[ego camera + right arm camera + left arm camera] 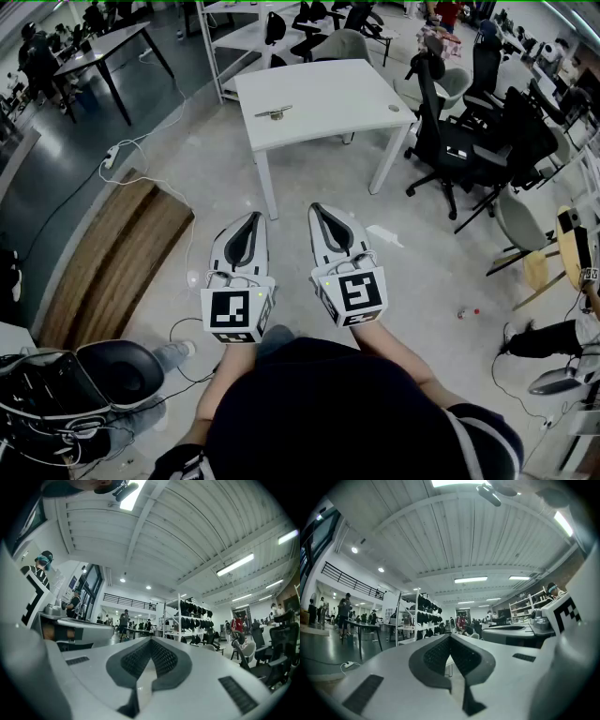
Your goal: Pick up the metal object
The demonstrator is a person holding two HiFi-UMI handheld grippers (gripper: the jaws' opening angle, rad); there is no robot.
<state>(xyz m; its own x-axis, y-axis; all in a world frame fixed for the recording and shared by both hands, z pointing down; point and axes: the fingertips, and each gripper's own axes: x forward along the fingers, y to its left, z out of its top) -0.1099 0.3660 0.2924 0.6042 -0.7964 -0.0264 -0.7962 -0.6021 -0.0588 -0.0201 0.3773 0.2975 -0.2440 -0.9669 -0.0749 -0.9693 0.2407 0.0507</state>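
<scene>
Lying near the left edge of the white tabletop [323, 89], the metal object [274, 112] is well apart from both grippers. The left gripper [252, 217] and right gripper [317, 207] are side by side above the floor, each with jaws together on nothing. Their cubes [234, 311] carry black square markers.

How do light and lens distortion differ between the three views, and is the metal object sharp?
Head view: even light, and straight lines bend near the edges; the metal object on the white table is small but fairly sharp. Left gripper view: strong fisheye and dark corners around the left claw, with glare from a ceiling lamp. Right gripper view: the same fisheye and dark corners around the right claw.
</scene>
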